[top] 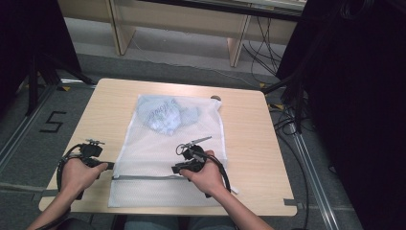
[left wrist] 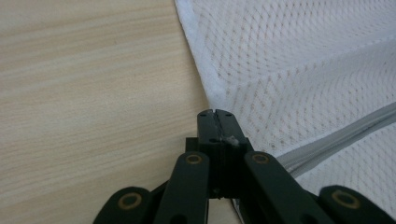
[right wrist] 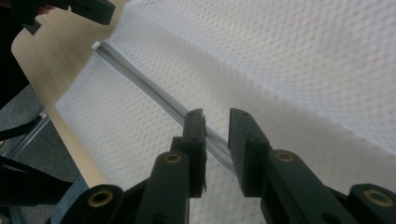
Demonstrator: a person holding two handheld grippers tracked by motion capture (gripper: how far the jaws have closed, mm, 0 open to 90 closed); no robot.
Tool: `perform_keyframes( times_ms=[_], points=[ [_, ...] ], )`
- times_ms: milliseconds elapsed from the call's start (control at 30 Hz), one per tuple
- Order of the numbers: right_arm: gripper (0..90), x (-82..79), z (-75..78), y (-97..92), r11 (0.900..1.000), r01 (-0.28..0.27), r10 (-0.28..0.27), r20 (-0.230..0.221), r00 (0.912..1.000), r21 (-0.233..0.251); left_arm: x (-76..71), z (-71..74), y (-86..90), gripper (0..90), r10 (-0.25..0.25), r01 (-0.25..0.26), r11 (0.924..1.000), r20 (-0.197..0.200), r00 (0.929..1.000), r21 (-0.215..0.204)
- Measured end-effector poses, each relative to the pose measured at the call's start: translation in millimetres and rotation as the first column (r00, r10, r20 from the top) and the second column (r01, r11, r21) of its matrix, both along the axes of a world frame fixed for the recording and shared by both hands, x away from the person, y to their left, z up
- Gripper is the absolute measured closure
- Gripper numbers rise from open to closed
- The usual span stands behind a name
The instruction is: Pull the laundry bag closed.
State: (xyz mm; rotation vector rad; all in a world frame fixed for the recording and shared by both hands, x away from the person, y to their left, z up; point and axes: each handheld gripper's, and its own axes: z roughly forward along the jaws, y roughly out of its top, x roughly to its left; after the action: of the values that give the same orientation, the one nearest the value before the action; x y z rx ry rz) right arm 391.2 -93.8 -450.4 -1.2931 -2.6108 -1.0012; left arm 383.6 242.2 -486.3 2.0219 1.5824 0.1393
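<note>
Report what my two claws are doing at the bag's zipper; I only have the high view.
Observer: The left claw is shut, its tip at the mesh bag's white hem, beside the zipper's end.
Operator: Confirm it grips the fabric.
Observer: Cannot tell; a white scrap shows at its closed jaws, nothing more.
Operator: Now the right one.
Observer: The right claw is open, with the zipper running under the gap and the pads off it.
</note>
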Motion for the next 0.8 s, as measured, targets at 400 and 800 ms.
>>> perform_keyframes(
  times_ms=[400,800],
  points=[
    [80.8,-1.3,-11.0,59.2,0.9953,-0.076,0.079,-0.038,0.9961,0.059,-0.9,-2.9,-4.1,89.8,-0.029,0.030,0.9996,-0.058,0.9979,0.003],
    [79.4,0.6,-19.1,102.4,0.9867,-0.128,0.136,-0.075,0.9879,0.100,-2.0,-6.9,-7.3,89.8,-0.034,0.034,0.9994,-0.091,0.9952,-0.003]
  ],
)
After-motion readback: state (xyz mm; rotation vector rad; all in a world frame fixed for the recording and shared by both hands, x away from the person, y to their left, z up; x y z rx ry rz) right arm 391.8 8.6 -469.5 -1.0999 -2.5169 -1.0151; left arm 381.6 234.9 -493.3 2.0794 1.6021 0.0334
